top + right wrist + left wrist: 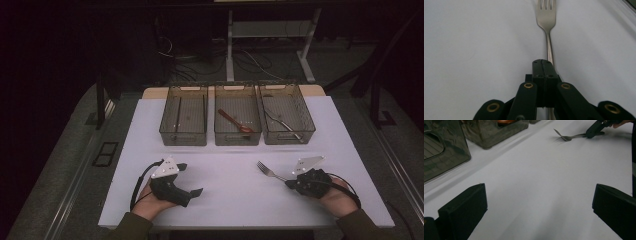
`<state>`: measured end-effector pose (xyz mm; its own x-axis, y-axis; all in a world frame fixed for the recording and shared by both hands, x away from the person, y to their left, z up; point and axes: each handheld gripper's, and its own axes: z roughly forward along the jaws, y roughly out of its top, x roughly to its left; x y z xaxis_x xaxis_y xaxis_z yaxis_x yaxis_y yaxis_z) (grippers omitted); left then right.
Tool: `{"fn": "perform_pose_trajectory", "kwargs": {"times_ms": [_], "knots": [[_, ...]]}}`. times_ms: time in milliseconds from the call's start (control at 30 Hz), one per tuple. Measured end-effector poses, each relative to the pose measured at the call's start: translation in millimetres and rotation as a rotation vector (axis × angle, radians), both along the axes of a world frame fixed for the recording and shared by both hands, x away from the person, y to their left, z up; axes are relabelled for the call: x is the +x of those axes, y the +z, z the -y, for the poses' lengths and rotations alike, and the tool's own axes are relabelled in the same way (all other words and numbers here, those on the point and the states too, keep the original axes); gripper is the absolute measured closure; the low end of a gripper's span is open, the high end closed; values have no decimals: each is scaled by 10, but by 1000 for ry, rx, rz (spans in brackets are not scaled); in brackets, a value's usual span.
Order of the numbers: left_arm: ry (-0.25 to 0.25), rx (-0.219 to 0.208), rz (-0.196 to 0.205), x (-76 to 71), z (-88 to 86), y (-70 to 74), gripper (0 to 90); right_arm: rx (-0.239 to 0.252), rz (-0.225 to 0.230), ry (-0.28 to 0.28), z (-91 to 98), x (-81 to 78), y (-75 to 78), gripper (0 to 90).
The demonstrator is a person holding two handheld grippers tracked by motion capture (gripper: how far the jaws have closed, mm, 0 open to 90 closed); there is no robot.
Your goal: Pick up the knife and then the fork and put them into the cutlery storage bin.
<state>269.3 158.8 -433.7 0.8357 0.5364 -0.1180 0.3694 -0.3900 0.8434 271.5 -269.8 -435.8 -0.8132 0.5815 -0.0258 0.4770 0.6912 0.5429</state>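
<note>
A metal fork (pixel 270 172) lies on the white table top (pixel 225 195), tines toward the bins. My right gripper (pixel 290 183) sits at the fork's handle end with its jaws pressed flat together. In the right gripper view the fork (pixel 546 15) runs out ahead of my right gripper (pixel 543 65). Its handle passes underneath the closed jaws rather than between them. My left gripper (pixel 191 179) rests at the front left of the table, jaws wide apart with nothing between them. In the left gripper view, bare table lies between the jaws of my left gripper (pixel 539 207), and the fork (pixel 570 137) shows far off.
Three clear bins stand in a row at the back. The left bin (pixel 184 131) has thin dark sticks. The middle bin (pixel 238 134) holds a brown spoon (pixel 235 121). The right bin (pixel 295 131) holds a metal utensil (pixel 282 123). A person's hands hold both grippers.
</note>
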Motion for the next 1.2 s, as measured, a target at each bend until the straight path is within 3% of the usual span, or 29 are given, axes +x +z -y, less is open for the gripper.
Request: {"fn": "perform_pose_trajectory", "kwargs": {"times_ms": [200,400,567,600,767,1033,1200], "knots": [[-1,1,0,1,1,-2,0,23,-23,9,28,23,30,882],[0,-1,0,-1,9,-3,0,19,-76,26,4,106,125,766],[-5,5,2,5,15,-9,0,-57,-124,31,-67,234,190,714],[-6,6,2,6,16,-9,0,-93,-124,37,-96,269,196,713],[-4,4,0,5,12,-9,0,-180,-138,50,-228,400,192,715],[-4,5,0,3,4,-8,0,-260,-185,90,-396,530,174,747],[-7,6,-1,5,6,-9,0,-284,-226,97,-449,572,175,779]]}}
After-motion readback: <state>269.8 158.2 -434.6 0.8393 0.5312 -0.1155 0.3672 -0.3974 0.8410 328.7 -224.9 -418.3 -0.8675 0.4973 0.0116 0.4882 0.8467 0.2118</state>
